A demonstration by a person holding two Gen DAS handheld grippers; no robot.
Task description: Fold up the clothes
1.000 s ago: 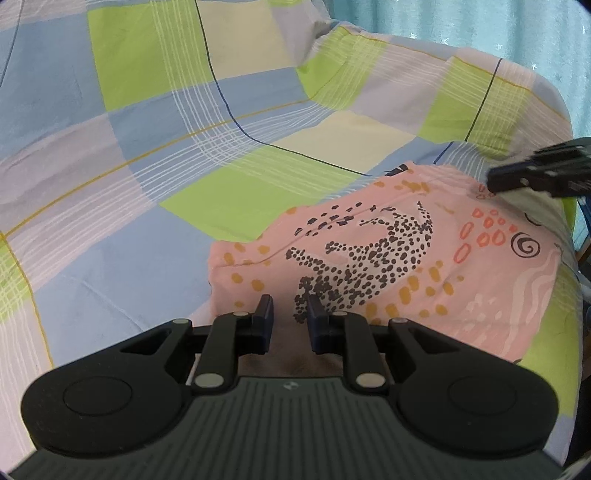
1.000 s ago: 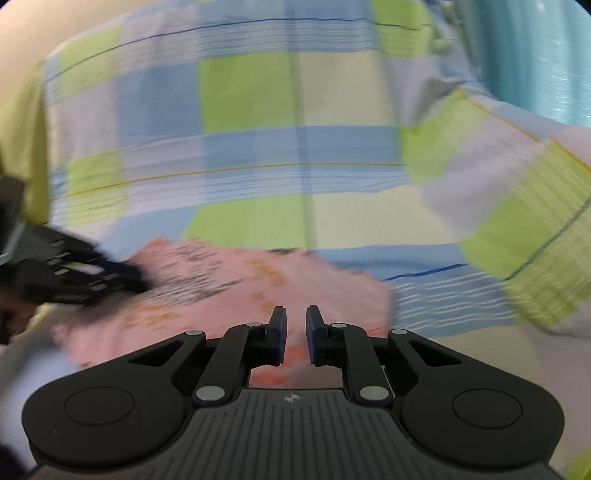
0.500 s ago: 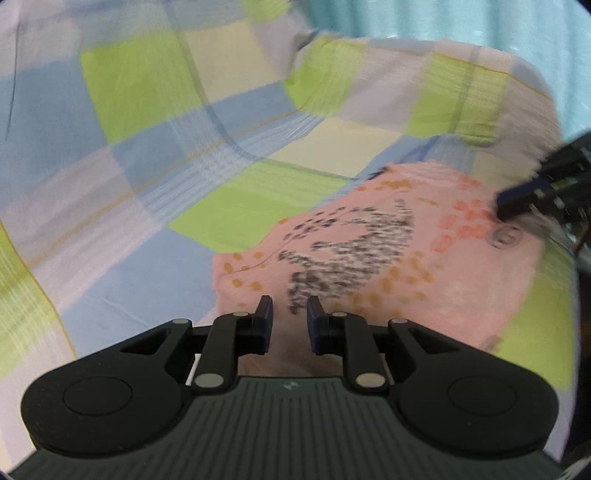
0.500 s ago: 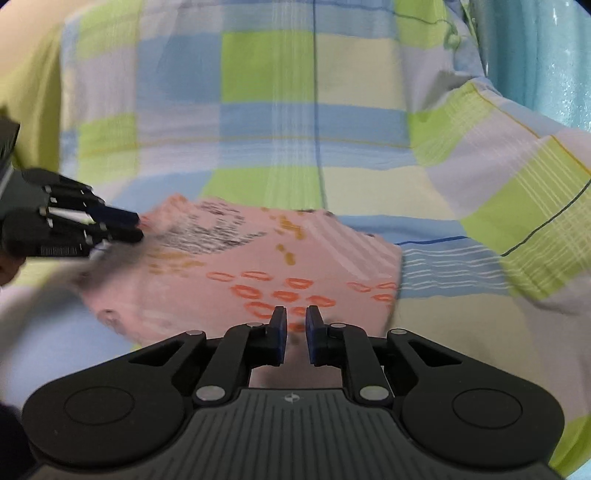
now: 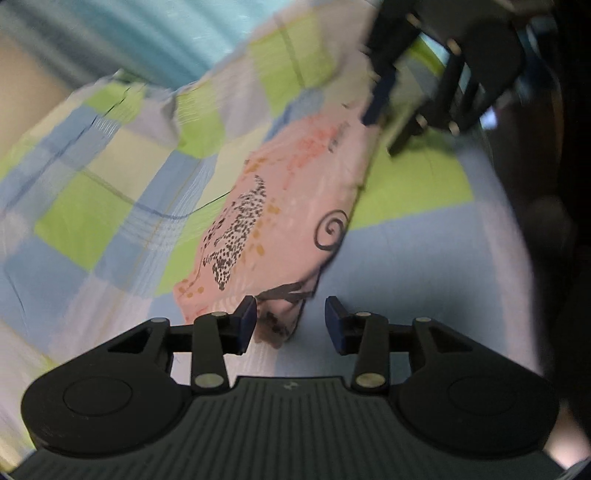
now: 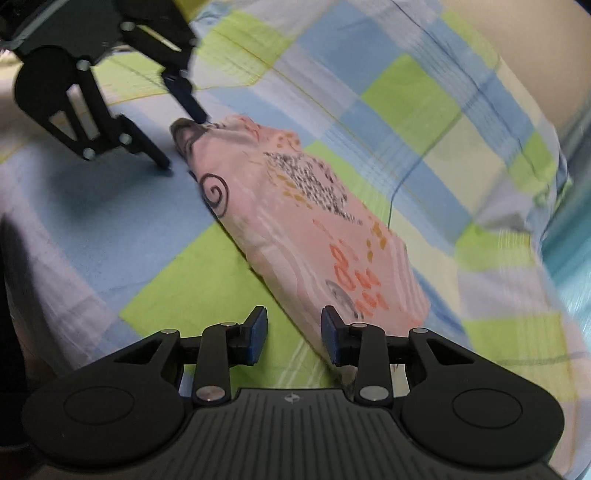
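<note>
A folded pink garment with a spotted animal print and a black spiral lies on the checked bedsheet. My left gripper is open, its jaws straddling the garment's near corner. In the right wrist view the same pink garment stretches away, and my right gripper is open at its near end. The right gripper shows at the garment's far end in the left wrist view. In the right wrist view the left gripper stands open at the far corner.
The sheet, in blue, green, cream and lilac squares, covers the whole bed. A teal curtain hangs beyond the bed. A dark shape borders the right edge of the left wrist view.
Both grippers have gone from shut to open and swung round to opposite ends of the garment. The garment now lies as a narrower folded strip.
</note>
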